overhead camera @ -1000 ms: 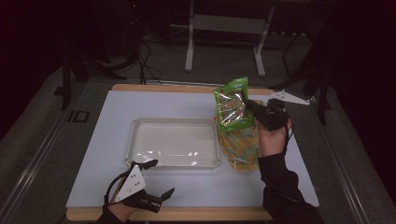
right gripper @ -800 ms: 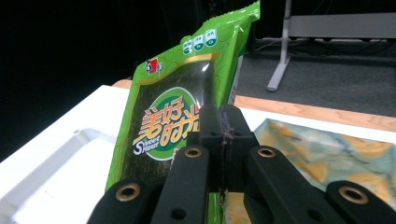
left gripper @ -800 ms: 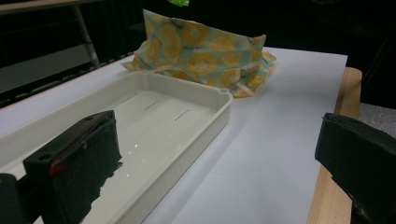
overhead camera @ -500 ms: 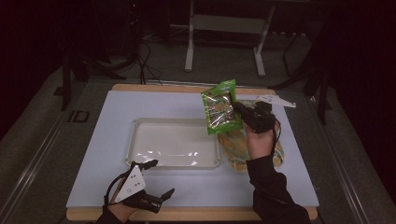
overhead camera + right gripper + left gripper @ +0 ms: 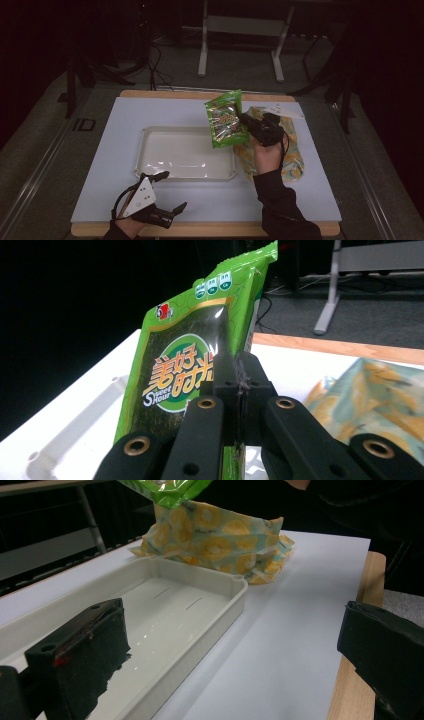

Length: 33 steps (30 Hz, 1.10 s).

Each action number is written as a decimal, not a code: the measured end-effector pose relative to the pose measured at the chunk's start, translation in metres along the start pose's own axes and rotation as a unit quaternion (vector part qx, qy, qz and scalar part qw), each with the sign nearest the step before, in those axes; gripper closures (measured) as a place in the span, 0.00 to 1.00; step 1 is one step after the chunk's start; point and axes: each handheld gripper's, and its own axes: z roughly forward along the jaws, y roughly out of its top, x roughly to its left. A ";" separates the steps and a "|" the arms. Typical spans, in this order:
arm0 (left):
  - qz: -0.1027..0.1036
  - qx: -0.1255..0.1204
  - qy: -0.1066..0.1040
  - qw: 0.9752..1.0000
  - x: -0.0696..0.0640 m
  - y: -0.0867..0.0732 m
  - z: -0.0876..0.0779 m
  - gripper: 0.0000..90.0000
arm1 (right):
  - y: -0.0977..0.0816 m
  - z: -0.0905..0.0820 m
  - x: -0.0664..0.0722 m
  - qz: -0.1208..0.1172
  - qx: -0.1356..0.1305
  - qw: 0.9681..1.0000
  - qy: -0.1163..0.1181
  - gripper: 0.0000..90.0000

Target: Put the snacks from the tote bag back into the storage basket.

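Green snack packet hangs in the air, pinched at its right edge by the right gripper, whose jaws are clenched tight on the packet's side seam. In the right gripper view the packet stands nearly upright with its printed face showing. It hovers above the far right corner of a shallow white tray, which sits in the middle of a pale sheet covering the table. Just right of the tray lies a yellow-patterned bag, flat on the sheet, partly under the person's right hand. The left gripper rests near the table's front edge, just in front of the tray's near left corner, jaws spread wide with nothing between them. Bare sheet lies in front of the tray and bag and to the tray's left.
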 end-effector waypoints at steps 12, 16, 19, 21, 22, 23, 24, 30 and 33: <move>0.001 -0.005 -0.002 1.000 0.000 0.001 -0.001 0.00 | -0.012 0.011 0.014 0.022 -0.010 1.000 0.011 0.99; 0.003 -0.005 -0.003 1.000 -0.001 0.001 -0.001 0.00 | -0.022 0.012 0.015 0.046 -0.023 0.999 0.013 0.99; 0.008 -0.008 0.001 1.000 -0.001 0.001 -0.001 0.00 | -0.029 0.014 0.019 0.052 -0.032 0.998 0.009 0.99; 0.009 -0.009 0.001 1.000 -0.002 0.002 -0.001 0.00 | -0.034 0.017 0.020 0.061 -0.032 0.998 0.009 0.99; 0.010 -0.008 0.001 1.000 -0.002 0.002 -0.001 0.00 | -0.037 0.019 0.021 0.064 -0.034 0.997 0.007 0.99; 0.012 -0.006 0.001 1.000 -0.002 0.002 -0.001 0.00 | -0.040 0.021 0.021 0.069 -0.035 0.997 0.005 0.99; 0.012 -0.006 0.001 1.000 -0.002 0.002 -0.001 0.00 | -0.043 0.023 0.022 0.071 -0.032 0.997 0.005 0.99; 0.010 -0.009 0.001 1.000 -0.002 0.002 -0.001 0.00 | -0.061 0.030 0.023 0.084 -0.018 0.996 0.004 0.99; 0.008 -0.010 0.002 1.000 -0.002 0.002 -0.002 0.00 | -0.071 0.030 0.024 0.091 -0.021 0.996 0.002 0.99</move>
